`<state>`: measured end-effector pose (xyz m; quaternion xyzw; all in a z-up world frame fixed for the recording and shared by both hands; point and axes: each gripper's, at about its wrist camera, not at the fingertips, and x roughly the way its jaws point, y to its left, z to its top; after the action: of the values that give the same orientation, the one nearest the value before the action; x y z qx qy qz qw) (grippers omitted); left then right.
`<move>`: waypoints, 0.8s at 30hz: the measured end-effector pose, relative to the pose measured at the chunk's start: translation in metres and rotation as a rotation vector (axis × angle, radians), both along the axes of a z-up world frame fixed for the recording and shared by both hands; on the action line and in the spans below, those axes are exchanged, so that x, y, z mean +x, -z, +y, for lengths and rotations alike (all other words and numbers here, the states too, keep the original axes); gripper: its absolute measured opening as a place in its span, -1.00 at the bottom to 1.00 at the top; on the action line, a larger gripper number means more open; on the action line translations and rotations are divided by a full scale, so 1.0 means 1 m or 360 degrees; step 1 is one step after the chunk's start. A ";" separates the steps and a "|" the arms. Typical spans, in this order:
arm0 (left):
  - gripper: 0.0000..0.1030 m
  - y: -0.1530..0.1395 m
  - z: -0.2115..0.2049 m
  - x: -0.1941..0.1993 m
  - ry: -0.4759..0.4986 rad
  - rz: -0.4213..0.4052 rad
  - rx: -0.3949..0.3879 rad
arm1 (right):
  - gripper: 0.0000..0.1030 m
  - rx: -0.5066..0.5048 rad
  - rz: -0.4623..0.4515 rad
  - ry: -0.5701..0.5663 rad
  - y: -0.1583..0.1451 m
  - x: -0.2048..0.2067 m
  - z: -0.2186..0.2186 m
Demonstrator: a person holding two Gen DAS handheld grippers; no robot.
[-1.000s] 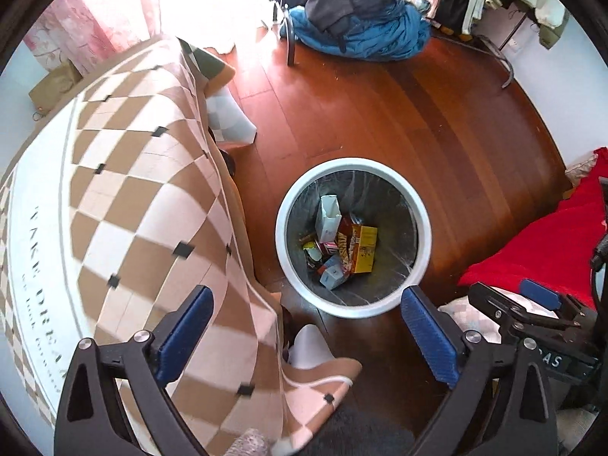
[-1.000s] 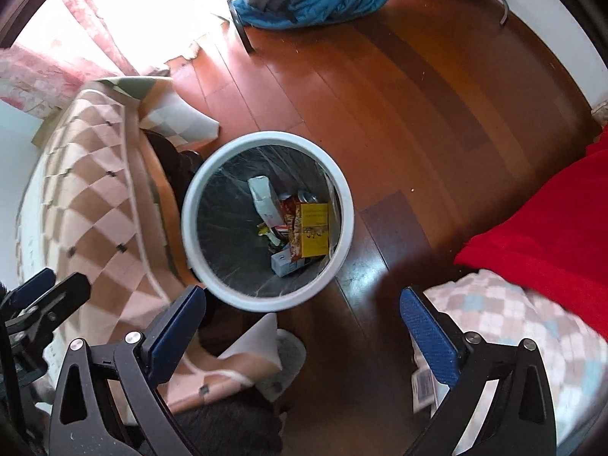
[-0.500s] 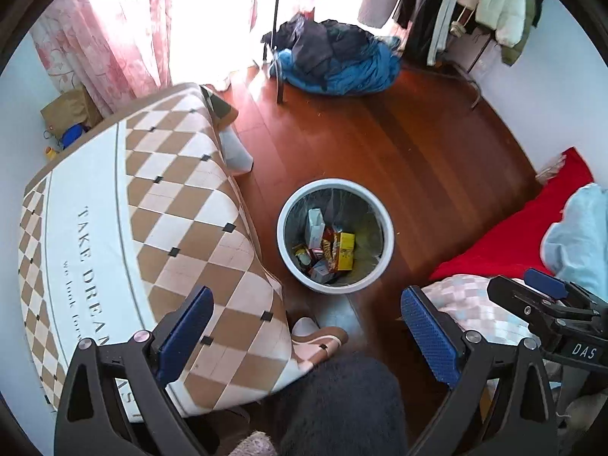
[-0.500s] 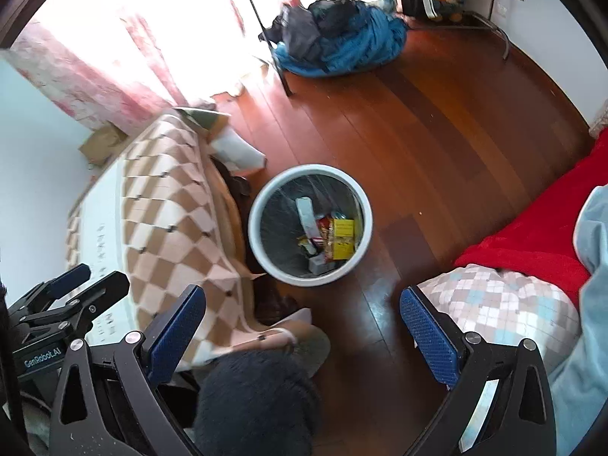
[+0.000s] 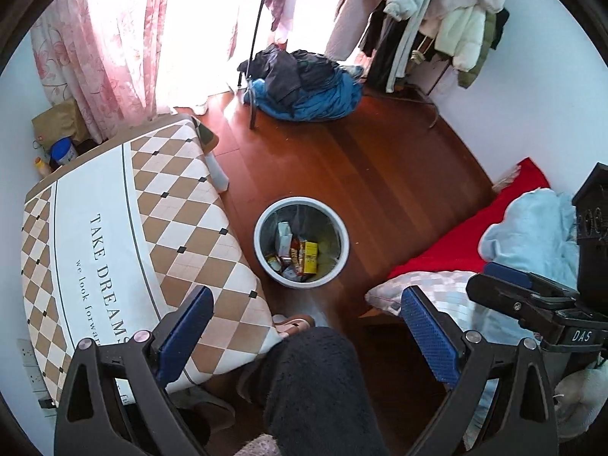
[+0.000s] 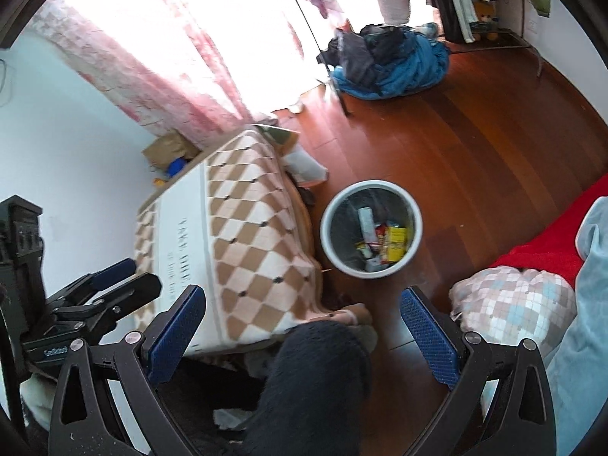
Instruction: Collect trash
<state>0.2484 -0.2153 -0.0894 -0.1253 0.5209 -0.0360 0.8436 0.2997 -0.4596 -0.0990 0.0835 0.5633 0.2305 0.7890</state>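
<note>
A round white trash bin (image 5: 334, 224) (image 6: 414, 212) lined with a dark bag stands on the wooden floor. Inside it lie a yellow box (image 5: 310, 256) (image 6: 396, 242), a white carton (image 5: 283, 237) (image 6: 365, 220) and other wrappers. My left gripper (image 5: 307, 334) hangs high above the floor, open, with nothing between its blue pads. My right gripper (image 6: 304, 332) is likewise open and empty, well above the bin. Each gripper shows at the edge of the other's view: the right one (image 5: 532, 296) and the left one (image 6: 95, 292).
A low table under a checked cloth (image 5: 125, 243) (image 6: 235, 243) stands left of the bin. A person's dark fuzzy leg (image 5: 319, 387) fills the lower middle. A red blanket (image 5: 456, 235), a checked pillow (image 6: 513, 300), a heap of blue clothes (image 5: 304, 91) and a coat rack (image 5: 418, 19) ring the floor.
Both grippers have risen and pulled back from the bin, which now looks much smaller. More of the room and the person's leg have come into view. Both grippers stay open.
</note>
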 end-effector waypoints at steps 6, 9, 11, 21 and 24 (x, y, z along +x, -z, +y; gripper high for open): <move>0.96 -0.018 0.002 -0.016 0.0032 -0.0031 -0.0048 | 1.00 0.0021 -0.0002 -0.0049 -0.017 -0.013 0.002; 0.96 -0.023 0.003 -0.020 0.0036 -0.0039 -0.0068 | 1.00 0.0035 0.0005 -0.0062 -0.022 -0.016 0.001; 0.96 -0.027 0.004 -0.024 0.0038 -0.0048 -0.0079 | 1.00 0.0043 0.0010 -0.0071 -0.024 -0.018 0.002; 0.96 -0.032 0.007 -0.028 0.0036 -0.0056 -0.0083 | 1.00 0.0043 0.0011 -0.0103 -0.030 -0.024 0.008; 0.96 -0.034 0.005 -0.029 0.0034 -0.0059 -0.0056 | 1.00 0.0018 0.0008 -0.0114 -0.029 -0.024 0.010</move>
<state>0.2194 -0.2108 -0.0552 -0.1339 0.5056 -0.0565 0.8504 0.2761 -0.4496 -0.0699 0.0684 0.5665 0.2616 0.7784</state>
